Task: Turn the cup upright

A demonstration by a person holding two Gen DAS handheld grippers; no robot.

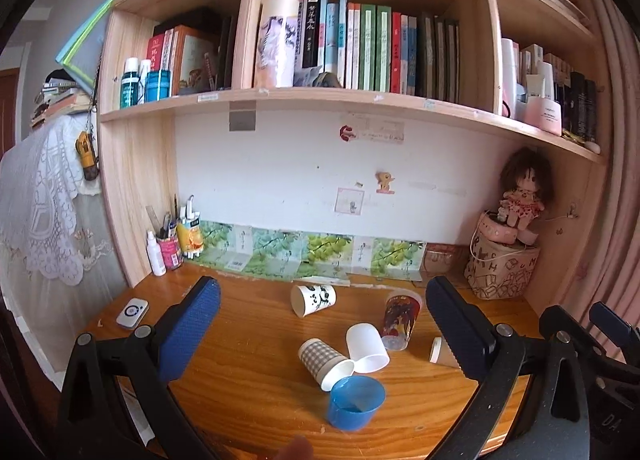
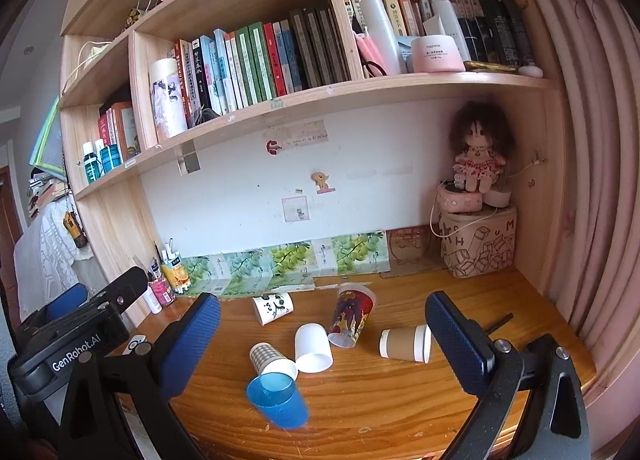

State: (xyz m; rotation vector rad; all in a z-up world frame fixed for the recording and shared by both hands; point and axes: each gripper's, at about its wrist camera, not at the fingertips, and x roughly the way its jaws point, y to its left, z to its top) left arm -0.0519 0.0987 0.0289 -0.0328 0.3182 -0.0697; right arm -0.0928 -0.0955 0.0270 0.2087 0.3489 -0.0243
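Several cups lie tipped over on the wooden desk (image 1: 248, 392). A blue plastic cup (image 1: 354, 402) lies nearest, mouth toward me; it shows in the right wrist view (image 2: 278, 400) too. Behind it lie a checked paper cup (image 1: 324, 362), a white cup (image 1: 367, 348), a red printed cup (image 1: 400, 318), a panda cup (image 1: 313, 299) and a brown sleeved cup (image 2: 405, 343). My left gripper (image 1: 324, 334) is open and empty above the desk's front. My right gripper (image 2: 324, 334) is open and empty, to the right of the left one.
A pen holder and bottles (image 1: 170, 246) stand at the back left. A patterned bag with a doll (image 1: 502, 268) fills the back right corner. A small white device (image 1: 132, 312) lies at the left edge. Bookshelves hang above. A pink curtain (image 2: 592, 179) is at the right.
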